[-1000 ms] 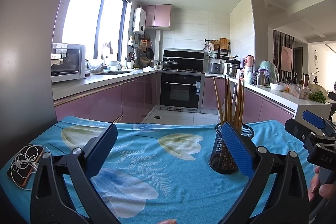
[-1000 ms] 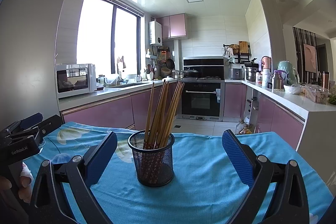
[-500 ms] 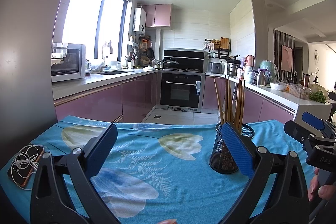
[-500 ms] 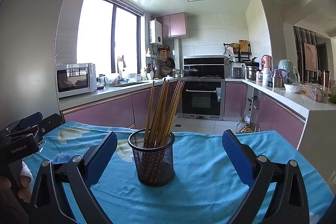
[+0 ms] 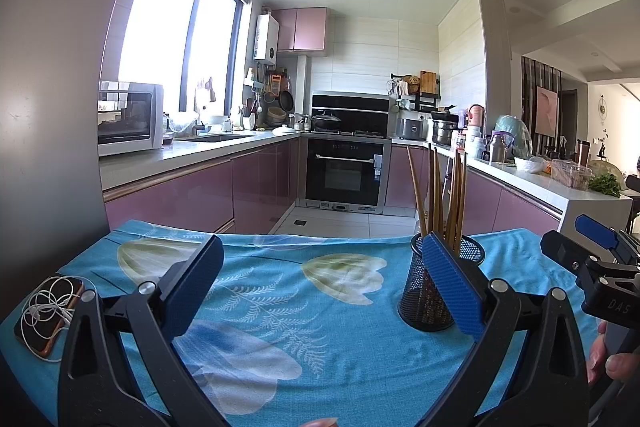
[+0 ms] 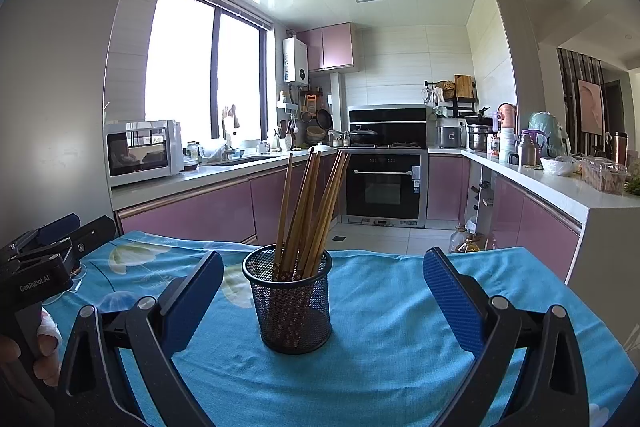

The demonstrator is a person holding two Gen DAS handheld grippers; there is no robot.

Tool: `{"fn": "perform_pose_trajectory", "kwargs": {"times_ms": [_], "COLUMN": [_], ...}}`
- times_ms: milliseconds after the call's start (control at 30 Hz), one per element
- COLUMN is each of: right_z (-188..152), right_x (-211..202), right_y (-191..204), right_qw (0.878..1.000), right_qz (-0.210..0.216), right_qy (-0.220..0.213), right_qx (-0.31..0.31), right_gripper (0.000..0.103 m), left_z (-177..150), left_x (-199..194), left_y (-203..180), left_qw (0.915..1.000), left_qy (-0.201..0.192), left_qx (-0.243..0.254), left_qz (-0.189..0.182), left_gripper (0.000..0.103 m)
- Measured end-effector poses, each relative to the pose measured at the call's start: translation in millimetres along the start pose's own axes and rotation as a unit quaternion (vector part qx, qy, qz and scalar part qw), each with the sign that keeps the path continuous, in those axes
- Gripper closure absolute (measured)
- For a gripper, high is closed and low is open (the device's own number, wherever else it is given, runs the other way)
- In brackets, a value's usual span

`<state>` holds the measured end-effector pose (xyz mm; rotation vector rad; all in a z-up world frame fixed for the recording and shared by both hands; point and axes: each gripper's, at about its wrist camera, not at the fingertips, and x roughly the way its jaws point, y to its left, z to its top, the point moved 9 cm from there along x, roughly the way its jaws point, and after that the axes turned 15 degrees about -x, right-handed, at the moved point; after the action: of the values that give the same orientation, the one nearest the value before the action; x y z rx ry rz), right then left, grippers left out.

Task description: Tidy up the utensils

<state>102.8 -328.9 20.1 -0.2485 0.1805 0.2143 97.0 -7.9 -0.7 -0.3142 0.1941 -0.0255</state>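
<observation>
The desk is covered by a blue cloth printed with pale leaf and flower shapes. Behind its far edge a kitchen is seen, with pink cabinets, a black oven and a white microwave on the counter to the left.

The left tool is held released above the near edge of the desk, its two blue pads spread wide with nothing between them. The right tool is likewise held released near the near edge, its blue pads standing wide apart on either side of the holder without touching it. In the left wrist view, the right tool is seen at the right edge of the desk; in the right wrist view, the left tool is seen at the left edge.

A black mesh holder stands upright on the cloth, toward the right half of the desk, between the middle and the far edge. In the left wrist view it is partly hidden behind the right-hand pad. A bundle of wooden chopsticks is contained in the holder, thin ends up, leaning and fanned out above the rim.

A phone with a white earphone cable coiled on top of it lies at the near left corner of the desk.
</observation>
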Motion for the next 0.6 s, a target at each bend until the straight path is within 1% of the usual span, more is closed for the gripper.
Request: {"fn": "perform_pose_trajectory", "kwargs": {"times_ms": [600], "right_z": [-2.2], "right_x": [-0.5], "right_y": [-1.3], "right_qw": [1.000], "right_qz": [0.001], "right_qy": [0.002], "right_qx": [0.001], "right_gripper": [0.006], "left_z": [0.1], "left_x": [-0.2], "left_y": [-0.1], "left_qw": [1.0000], "left_qy": [0.000], "left_qx": [0.000], "left_qz": [0.000], "left_gripper": [0.005]}}
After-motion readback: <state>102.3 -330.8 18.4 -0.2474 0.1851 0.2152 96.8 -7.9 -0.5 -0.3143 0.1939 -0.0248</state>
